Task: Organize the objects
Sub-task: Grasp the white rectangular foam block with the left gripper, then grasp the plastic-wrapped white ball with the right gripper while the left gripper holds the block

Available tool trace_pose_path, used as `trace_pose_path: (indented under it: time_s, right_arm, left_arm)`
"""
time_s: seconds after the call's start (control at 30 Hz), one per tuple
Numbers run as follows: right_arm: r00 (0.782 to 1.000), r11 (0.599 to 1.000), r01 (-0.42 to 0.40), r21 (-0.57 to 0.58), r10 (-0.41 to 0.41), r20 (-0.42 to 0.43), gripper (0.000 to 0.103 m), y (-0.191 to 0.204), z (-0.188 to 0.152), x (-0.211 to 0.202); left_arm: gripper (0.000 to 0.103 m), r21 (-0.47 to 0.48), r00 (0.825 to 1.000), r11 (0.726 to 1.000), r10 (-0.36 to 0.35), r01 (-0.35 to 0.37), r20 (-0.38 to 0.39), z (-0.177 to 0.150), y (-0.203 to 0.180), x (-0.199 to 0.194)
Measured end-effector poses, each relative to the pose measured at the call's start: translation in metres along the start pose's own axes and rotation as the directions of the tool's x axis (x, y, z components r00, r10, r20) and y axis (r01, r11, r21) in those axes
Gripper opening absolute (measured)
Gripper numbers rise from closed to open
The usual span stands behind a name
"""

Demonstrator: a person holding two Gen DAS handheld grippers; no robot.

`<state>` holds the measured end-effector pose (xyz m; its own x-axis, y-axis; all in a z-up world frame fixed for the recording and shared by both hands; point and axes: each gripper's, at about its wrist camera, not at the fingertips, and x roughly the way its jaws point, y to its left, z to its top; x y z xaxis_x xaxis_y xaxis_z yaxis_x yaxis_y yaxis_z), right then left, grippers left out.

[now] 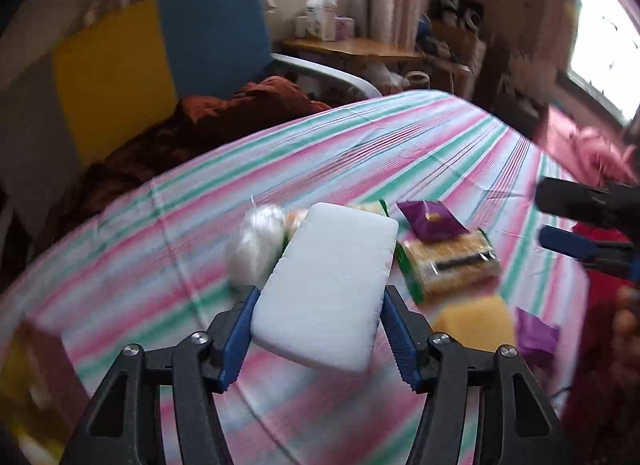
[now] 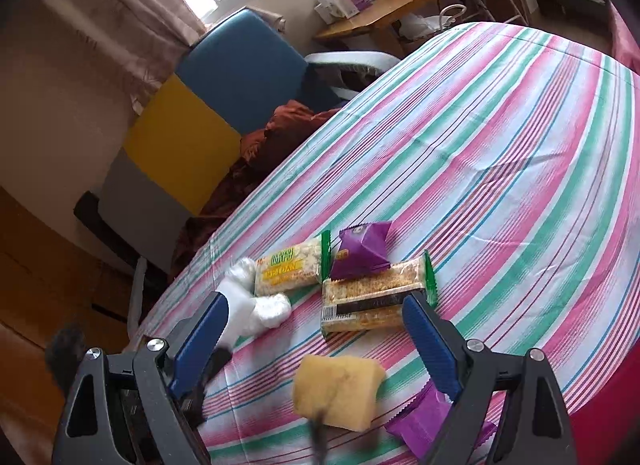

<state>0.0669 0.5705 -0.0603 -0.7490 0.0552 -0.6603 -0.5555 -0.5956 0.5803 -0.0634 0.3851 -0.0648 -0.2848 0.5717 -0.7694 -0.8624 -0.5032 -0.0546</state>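
My left gripper [image 1: 320,329] is shut on a white foam block [image 1: 332,285], one blue pad pressing each long side, and holds it tilted above the striped tablecloth [image 1: 360,153]. Behind the block lie crinkled white plastic [image 1: 256,243], a purple packet [image 1: 430,219], a snack bar [image 1: 448,261] and a yellow sponge [image 1: 474,319]. My right gripper [image 2: 316,303] stands open with nothing between its fingers, hovering over the yellow sponge [image 2: 338,393]. It also shows at the right edge of the left wrist view as the right gripper [image 1: 539,213].
On the cloth lie two snack bars [image 2: 288,271] [image 2: 372,301], a purple packet [image 2: 362,251], another purple packet [image 2: 424,425] and white plastic [image 2: 272,309]. A blue and yellow chair [image 2: 240,77] with brown cloth stands beyond the table's far left edge. A brownish box [image 1: 36,377] sits at the near left.
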Motion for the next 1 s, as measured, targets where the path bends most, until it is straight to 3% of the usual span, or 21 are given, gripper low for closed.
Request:
trace_pose_path:
  time_s: [0.2,0.4,0.67,1.0]
  right_arm:
    - [0.999,0.996,0.032,-0.084,-0.034,-0.029,0.091,0.015,-0.006,0.007]
    - [0.994,0.984,0.053,-0.168,-0.068,-0.088,0.091,0.028,-0.012,0.019]
    - [0.962,0.959,0.018,-0.284,-0.095,-0.258,0.091,0.061,-0.025,0.062]
    - [0.937,0.918,0.057,-0.393,-0.185,-0.296,0.091,0.096,-0.016,0.132]
  left_arm:
    - [0.062,-0.057,1.0,0.998,0.013,-0.014,-0.026,-0.059,-0.001,-0.028]
    - [0.062,-0.002,0.994,0.996,0.084,-0.084,-0.064,-0.106,-0.017,-0.026]
    - [0.067,-0.002,0.996,0.998,0.057,-0.058,-0.072,-0.112,-0.021,-0.018]
    - [0.072,-0.014,0.998,0.999,0.049,-0.05,-0.029,-0.114,-0.019,-0.013]
